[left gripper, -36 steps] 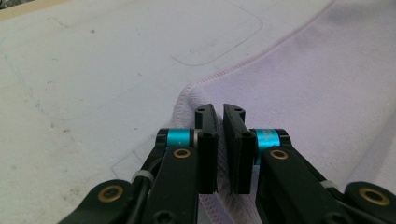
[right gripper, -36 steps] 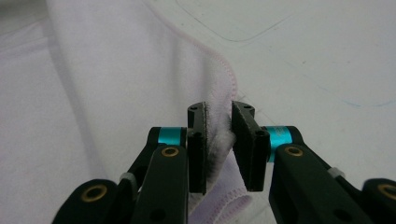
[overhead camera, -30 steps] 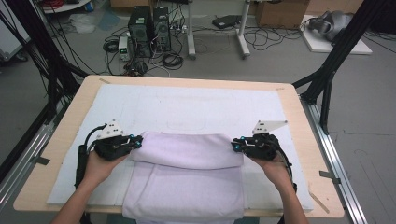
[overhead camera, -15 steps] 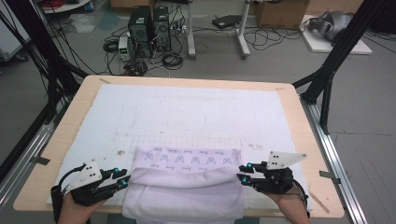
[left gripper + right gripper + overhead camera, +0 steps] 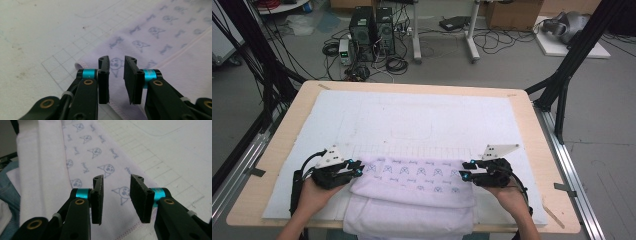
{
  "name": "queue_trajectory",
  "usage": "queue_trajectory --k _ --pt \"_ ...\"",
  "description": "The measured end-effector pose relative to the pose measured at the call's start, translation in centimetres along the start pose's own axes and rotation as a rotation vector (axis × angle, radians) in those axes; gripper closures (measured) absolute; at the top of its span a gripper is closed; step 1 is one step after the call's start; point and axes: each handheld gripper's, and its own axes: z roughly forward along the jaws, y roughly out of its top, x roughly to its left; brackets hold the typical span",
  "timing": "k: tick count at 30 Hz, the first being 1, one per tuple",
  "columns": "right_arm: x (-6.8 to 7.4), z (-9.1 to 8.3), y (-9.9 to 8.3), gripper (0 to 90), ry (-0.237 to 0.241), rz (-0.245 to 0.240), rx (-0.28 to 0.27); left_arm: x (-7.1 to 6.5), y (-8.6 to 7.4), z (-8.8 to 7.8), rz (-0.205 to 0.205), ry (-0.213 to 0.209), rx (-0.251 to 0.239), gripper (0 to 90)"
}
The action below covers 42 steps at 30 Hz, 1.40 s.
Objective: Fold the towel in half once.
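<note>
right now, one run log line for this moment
stage: folding towel | left tool: open over left corner, nothing gripped | right tool: open over right corner, nothing gripped | patterned band faces up

Right gripper view. We record the right gripper [image 5: 116, 195]: two black jaws with teal collars, which have just been opening, now parted, nothing between the pads. Beneath and ahead of them we see a lilac towel [image 5: 82, 157] printed with small faces, stitched hem nearest the jaws. Right of the tool: white gridded mat [image 5: 175, 152].
</note>
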Motion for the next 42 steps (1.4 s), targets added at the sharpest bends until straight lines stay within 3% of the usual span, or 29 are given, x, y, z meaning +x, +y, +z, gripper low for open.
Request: queue_trajectory --k 4,6,14,22,28,32,35,38,40,42 --pt "0.2 0.5 -0.6 64.4 0.003 0.001 0.019 0.4 -0.3 0.8 -0.015 -0.038 0.053 80.6" --pt "0.2 0.5 -1.0 64.4 0.002 0.006 0.024 0.1 -0.3 0.5 -0.016 -0.085 0.046 81.7" --pt "1.1 0.2 -1.2 63.4 0.011 -0.010 0.023 -1.8 -0.7 -1.9 0.015 -0.188 0.071 81.3" --pt "1.5 -0.4 -0.5 62.2 0.014 -0.024 0.018 -3.5 -0.8 -4.9 0.056 -0.216 0.065 77.7" --pt "1.0 0.2 -0.8 62.0 0.000 -0.018 0.041 -2.9 0.2 -4.8 0.070 -0.155 0.038 73.6" --pt "0.3 0.5 -1.0 60.9 -0.011 0.006 0.059 -1.5 0.7 -3.4 0.030 -0.085 0.029 71.9" --pt "-0.5 0.5 -1.0 57.6 -0.055 0.022 0.051 0.0 1.0 -2.2 -0.012 -0.035 0.022 68.5" --pt "-1.7 0.7 -0.9 50.3 -0.102 0.076 0.045 1.3 1.4 -0.7 -0.029 0.027 0.067 62.7" --pt "-2.7 1.1 -0.8 48.8 -0.105 0.108 0.051 2.3 1.5 0.3 -0.070 0.037 0.099 55.7" --pt "-3.4 1.5 -0.7 46.8 -0.125 0.110 0.062 2.9 1.7 1.1 -0.069 0.043 0.115 53.1"
